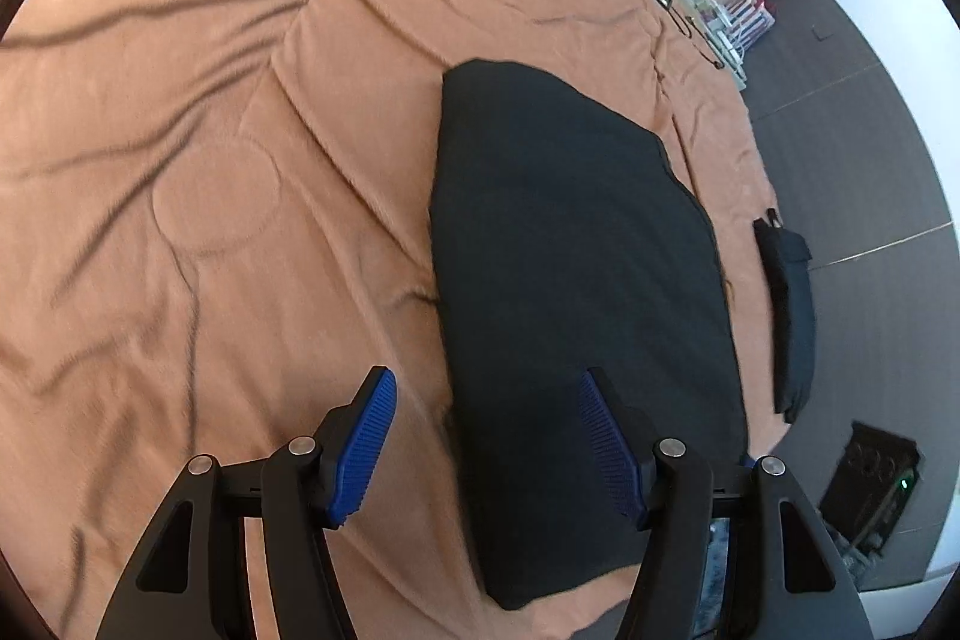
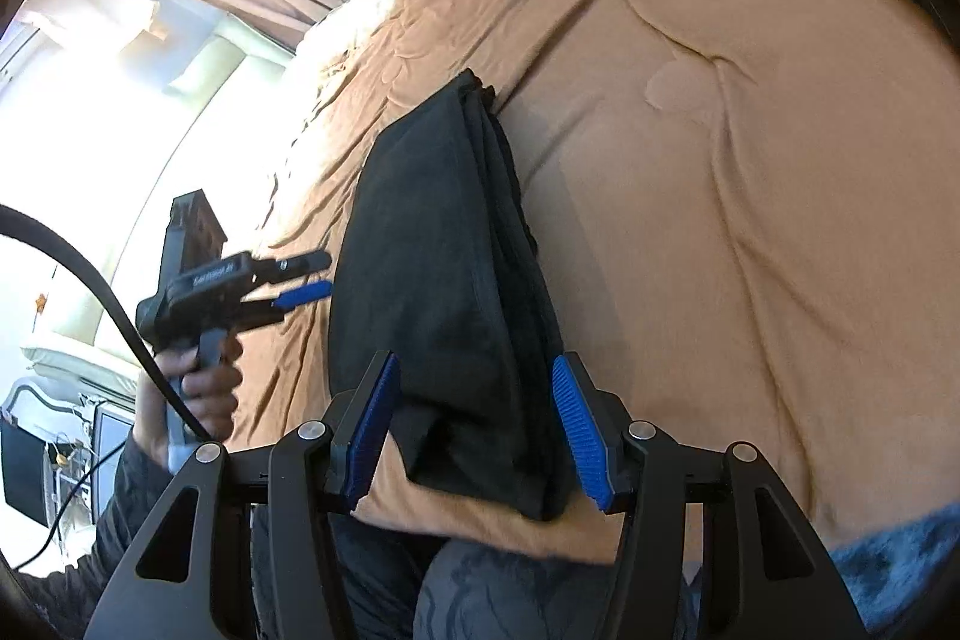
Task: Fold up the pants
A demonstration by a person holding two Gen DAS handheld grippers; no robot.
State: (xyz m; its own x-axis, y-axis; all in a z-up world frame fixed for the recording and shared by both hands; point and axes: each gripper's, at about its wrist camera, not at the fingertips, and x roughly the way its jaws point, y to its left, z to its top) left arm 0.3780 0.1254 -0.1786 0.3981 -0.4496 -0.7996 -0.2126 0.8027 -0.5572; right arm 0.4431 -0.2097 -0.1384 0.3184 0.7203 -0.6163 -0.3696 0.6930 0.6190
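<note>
Left wrist view: aimed down along open fingers, close above the pants point(image 1: 576, 292).
Right wrist view: aimed along the pants' point(image 2: 444, 280) length, close.
Shared: pants and bedspread point(image 1: 210, 130) are seen.

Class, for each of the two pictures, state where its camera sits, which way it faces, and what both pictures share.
Left wrist view: sits on the left gripper, faces down over the black pants on the orange bedspread; its blue fingers show, spread.
Right wrist view: sits on the right gripper, faces along the pants; shows the left gripper in the person's hand.
Shared: pants, bedspread.
</note>
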